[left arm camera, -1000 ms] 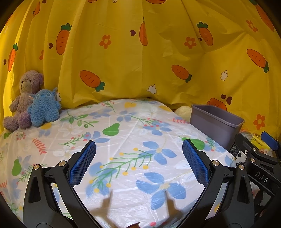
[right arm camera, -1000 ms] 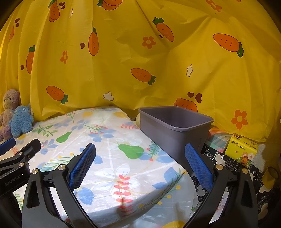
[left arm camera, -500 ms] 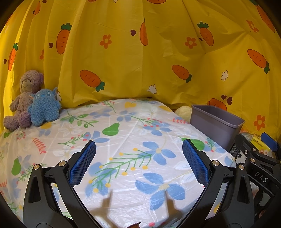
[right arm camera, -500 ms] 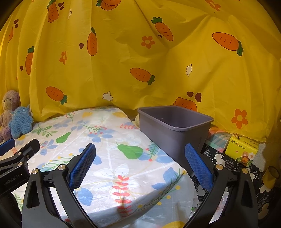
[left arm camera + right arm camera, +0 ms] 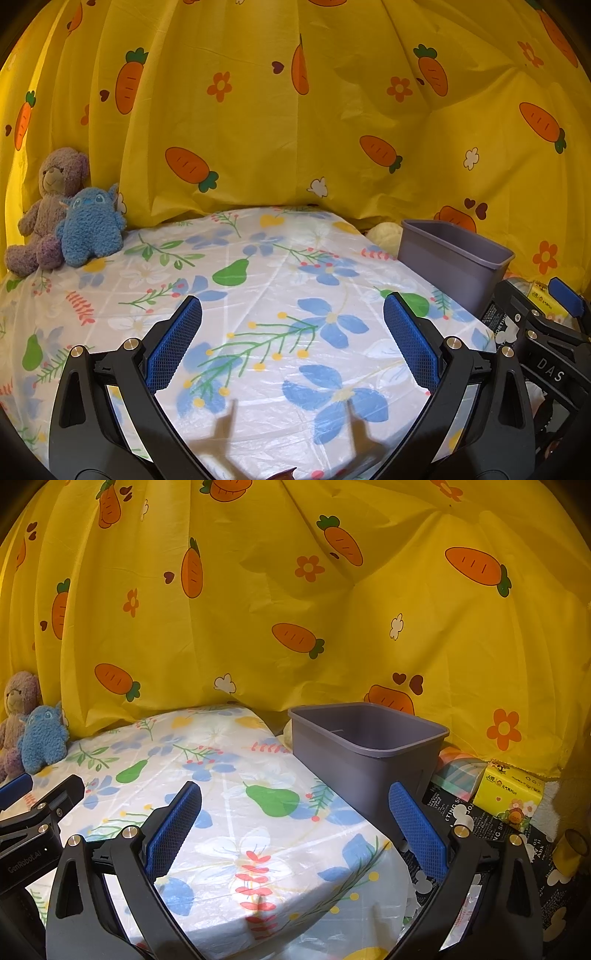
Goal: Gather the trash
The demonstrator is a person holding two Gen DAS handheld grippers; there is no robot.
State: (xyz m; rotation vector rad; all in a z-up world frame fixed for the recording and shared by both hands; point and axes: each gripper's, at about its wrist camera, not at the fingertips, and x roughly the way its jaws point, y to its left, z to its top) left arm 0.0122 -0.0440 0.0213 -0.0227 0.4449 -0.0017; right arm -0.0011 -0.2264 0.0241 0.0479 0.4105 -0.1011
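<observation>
A grey plastic bin [image 5: 369, 753] stands beside the right edge of the table, its inside looking empty; it also shows in the left wrist view [image 5: 454, 258]. My left gripper [image 5: 293, 332] is open and empty above the floral tablecloth [image 5: 258, 295]. My right gripper [image 5: 295, 814] is open and empty over the table's right front corner, with the bin just beyond its right finger. No loose trash shows on the tablecloth [image 5: 207, 775].
A purple teddy bear [image 5: 44, 206] and a blue plush toy [image 5: 90, 225] sit at the table's far left. A yellow carrot-print curtain [image 5: 295, 129] hangs behind. A yellow tissue pack [image 5: 511, 794] and a plaid cloth [image 5: 458, 775] lie right of the bin.
</observation>
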